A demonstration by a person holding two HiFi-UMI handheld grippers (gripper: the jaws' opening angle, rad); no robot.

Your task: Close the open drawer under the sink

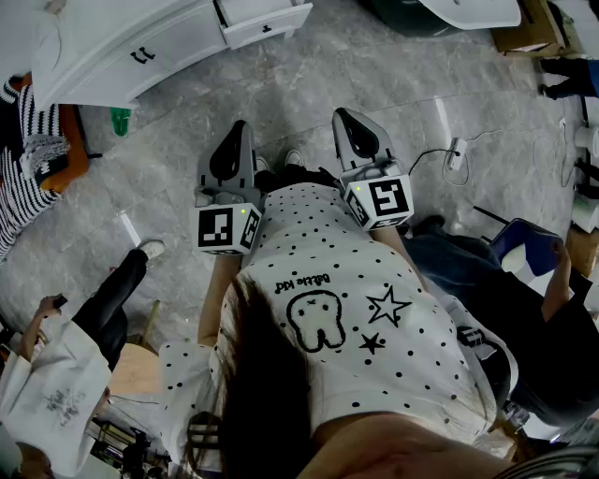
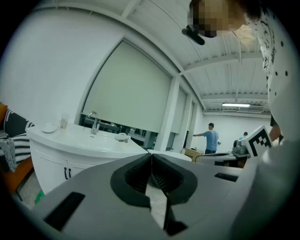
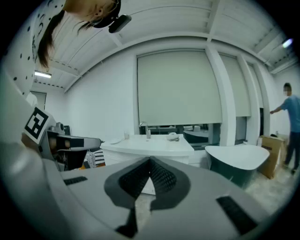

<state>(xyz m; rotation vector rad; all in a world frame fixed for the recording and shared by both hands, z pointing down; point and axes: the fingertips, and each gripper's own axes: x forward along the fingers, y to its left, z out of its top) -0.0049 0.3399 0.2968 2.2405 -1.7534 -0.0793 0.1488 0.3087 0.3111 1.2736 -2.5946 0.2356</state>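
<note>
White drawer (image 1: 265, 21) sits well ahead of L hand-held gripper (image 1: 240, 127) & R hand-held gripper (image 1: 343, 115); both closed.

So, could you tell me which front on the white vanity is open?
The drawer at its right end in the head view juts out; the double doors sit closed.

Left gripper (image 1: 234, 140) closed, right gripper (image 1: 354, 129) closed, empty

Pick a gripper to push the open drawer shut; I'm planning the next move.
Right, probably: the vanity sits dead ahead of the right gripper; for the left gripper it lies off leftward. Both are shut, empty.
</note>
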